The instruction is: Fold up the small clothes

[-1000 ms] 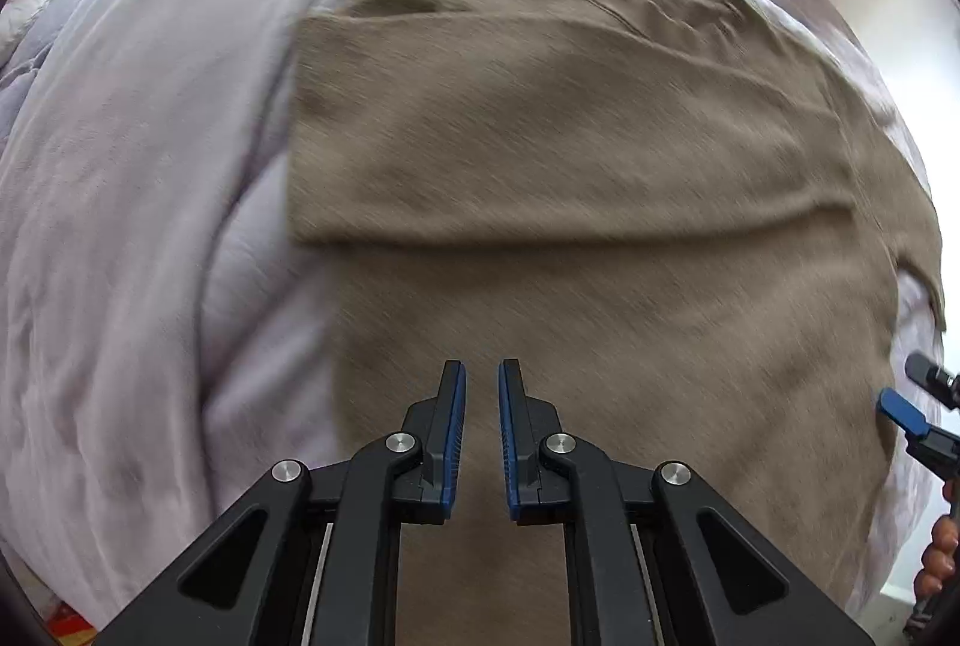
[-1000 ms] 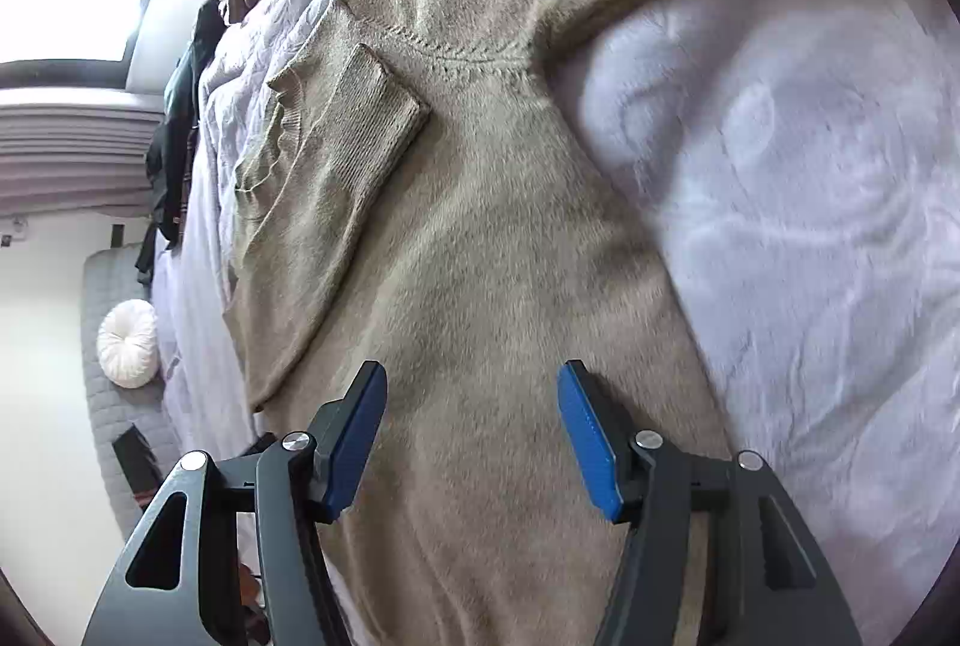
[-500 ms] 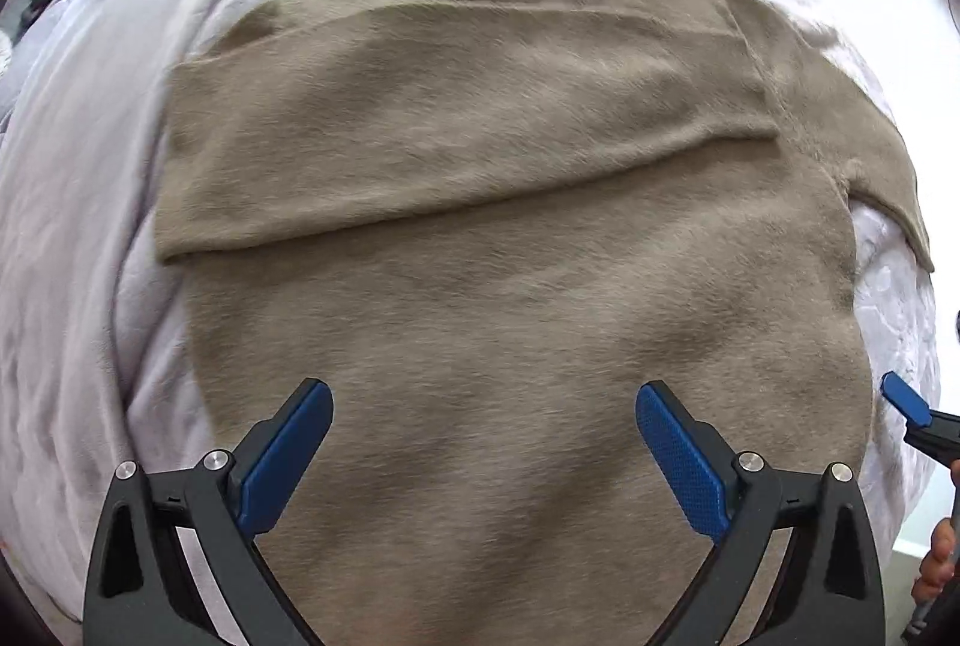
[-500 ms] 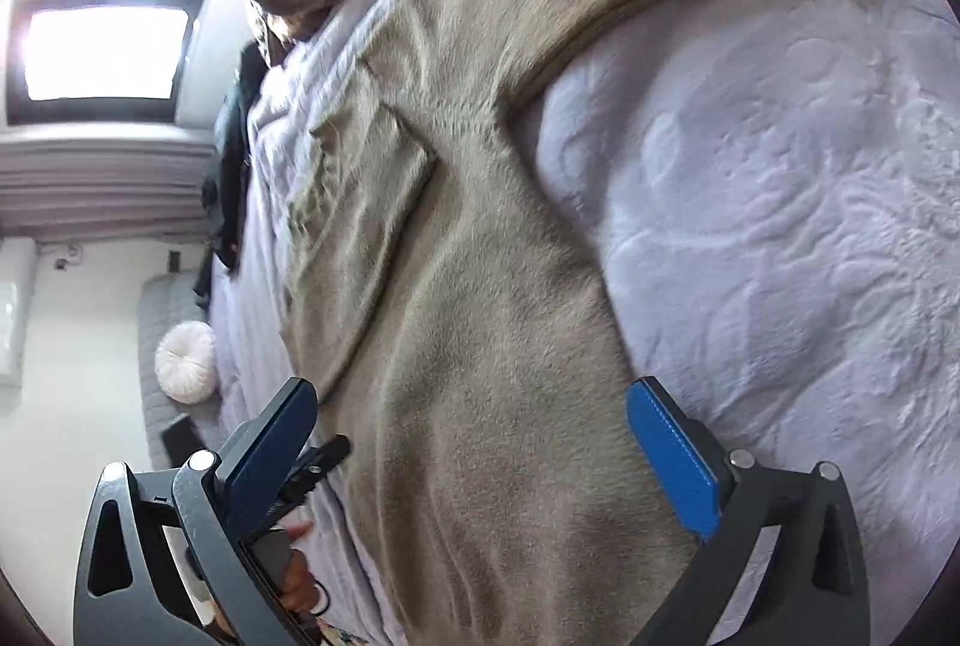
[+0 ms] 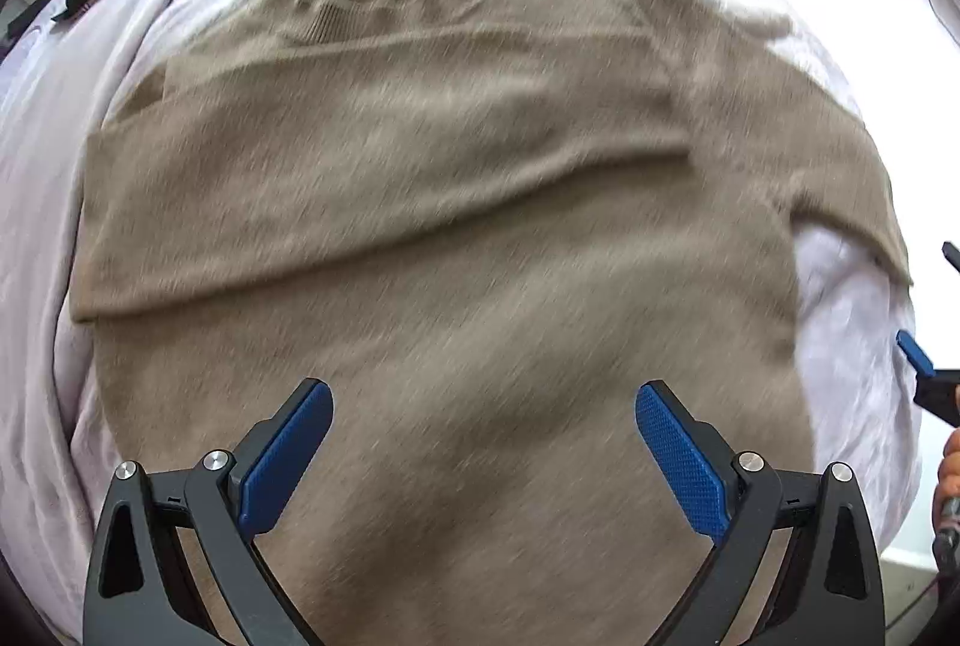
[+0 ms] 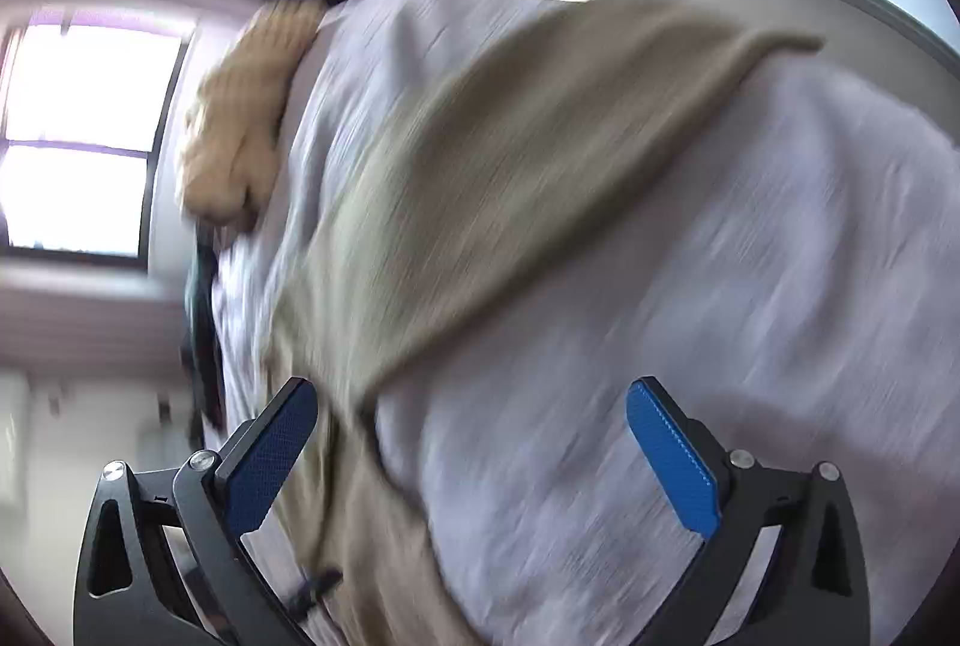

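The tan sweater lay flat on the lavender bedspread, filling the frame's centre beneath the left gripper; both it and the right gripper gaped wide, holding nothing.

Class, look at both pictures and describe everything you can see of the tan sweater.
The sweater is a tan, soft-looking knit with a ribbed neckline at the far end. It lies flat on a pale lilac bedspread. One sleeve is folded across the body, leaving a long horizontal edge; the other sleeve lies out to the side. Neither open gripper holds it. The right wrist view is blurred.
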